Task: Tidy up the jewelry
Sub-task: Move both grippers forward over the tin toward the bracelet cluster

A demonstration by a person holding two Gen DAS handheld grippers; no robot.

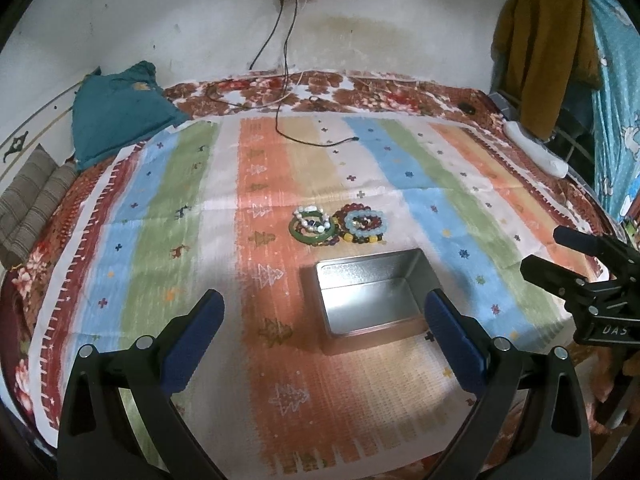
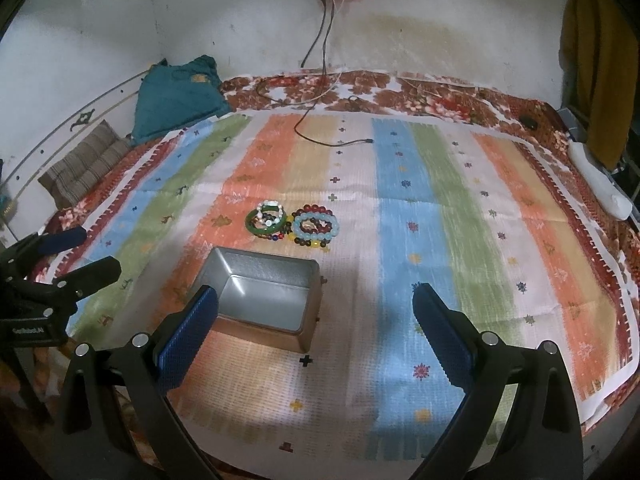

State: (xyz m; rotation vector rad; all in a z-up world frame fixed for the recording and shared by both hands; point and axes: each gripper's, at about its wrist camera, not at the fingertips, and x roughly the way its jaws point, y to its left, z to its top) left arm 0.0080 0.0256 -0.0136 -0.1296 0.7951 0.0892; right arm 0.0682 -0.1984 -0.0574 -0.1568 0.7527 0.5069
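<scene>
An open silver tin box lies empty on the striped cloth. Just beyond it sits a pile of bracelets: a green bangle with white beads on the left, a pale blue bead bracelet over dark red, yellow and brown beads on the right. My left gripper hovers open in front of the box, holding nothing. My right gripper is open too, with the box near its left finger. Each gripper shows at the edge of the other's view.
A black charging cable trails from a wall socket onto the cloth's far part. A teal cushion and a striped cushion lie at the back left. A white object rests at the right edge. Clothes hang at right.
</scene>
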